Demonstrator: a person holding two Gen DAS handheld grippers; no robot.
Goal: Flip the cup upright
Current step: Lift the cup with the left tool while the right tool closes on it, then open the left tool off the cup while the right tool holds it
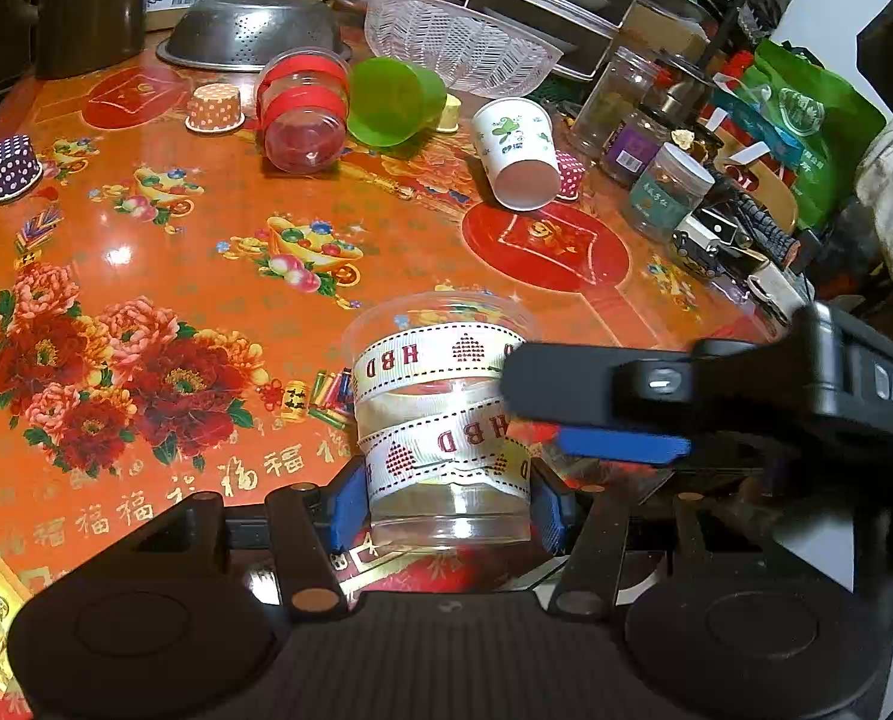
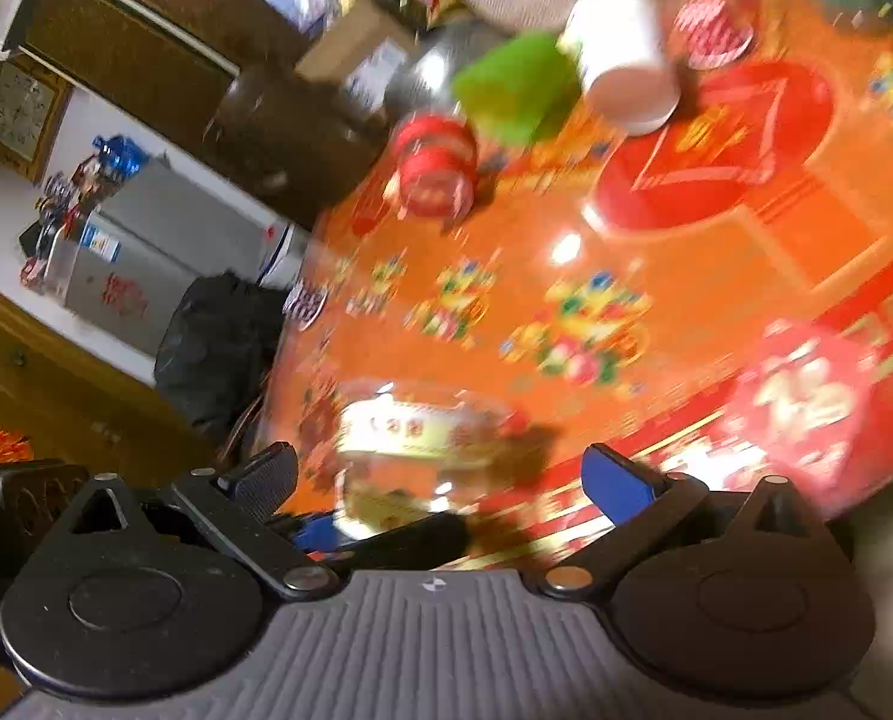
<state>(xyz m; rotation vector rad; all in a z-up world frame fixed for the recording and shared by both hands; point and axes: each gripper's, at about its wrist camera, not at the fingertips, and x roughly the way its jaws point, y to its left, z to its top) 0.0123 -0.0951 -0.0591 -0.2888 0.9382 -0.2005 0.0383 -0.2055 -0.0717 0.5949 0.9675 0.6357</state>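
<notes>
A clear plastic cup (image 1: 443, 414) wrapped in white "HBD" ribbon stands mouth up on the orange table (image 1: 164, 276). My left gripper (image 1: 446, 507) is shut on its base, blue pads on both sides. My right gripper (image 1: 572, 414) reaches in from the right, its fingers beside the cup's right wall. In the blurred right wrist view the same cup (image 2: 410, 438) sits just ahead of my open right gripper (image 2: 446, 474), not held by it.
On their sides farther back lie a clear cup with red bands (image 1: 303, 111), a green cup (image 1: 395, 99) and a white paper cup (image 1: 515, 150). Small dotted paper cups (image 1: 11, 168), a steel colander (image 1: 251, 30), a plastic basket (image 1: 458, 45) and jars (image 1: 665, 192) crowd the far and right edges.
</notes>
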